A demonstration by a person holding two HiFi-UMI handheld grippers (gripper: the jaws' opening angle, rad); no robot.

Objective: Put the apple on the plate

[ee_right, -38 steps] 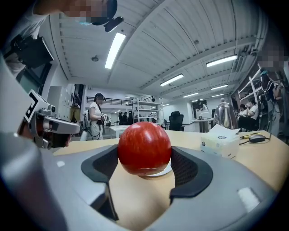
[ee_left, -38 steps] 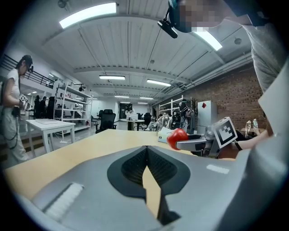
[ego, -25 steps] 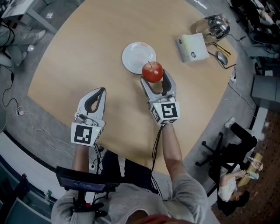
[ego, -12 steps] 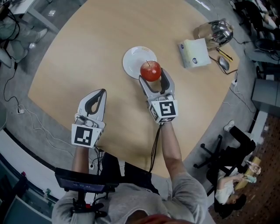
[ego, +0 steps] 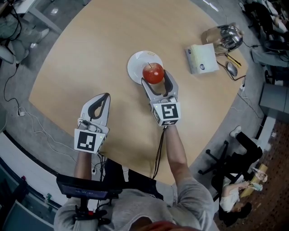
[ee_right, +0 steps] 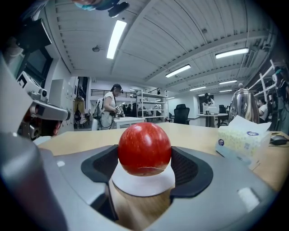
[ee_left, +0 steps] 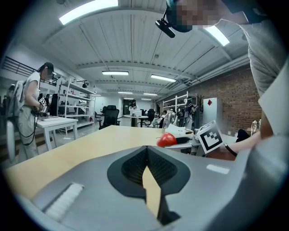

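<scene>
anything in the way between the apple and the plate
Nothing visible. The right gripper holds the apple between its jaws at the near edge of the plate, whose surface is bare. The tissue box and kettle stand well off to the right, clear of the path.

A round pale-wood table [ego: 81, 58] filled most of the head view, standing on a grey floor [ego: 31, 151]. Cables [ego: 19, 113] trailed at nine o'clock, and a black office chair [ego: 248, 140] stood at four o'clock. Strip lights [ee_left: 88, 10] ran along a ribbed white ceiling [ee_right: 180, 31]. In the left gripper view a brick wall [ee_left: 230, 97] rose at three o'clock and white shelving [ee_left: 74, 97] at nine.
</scene>
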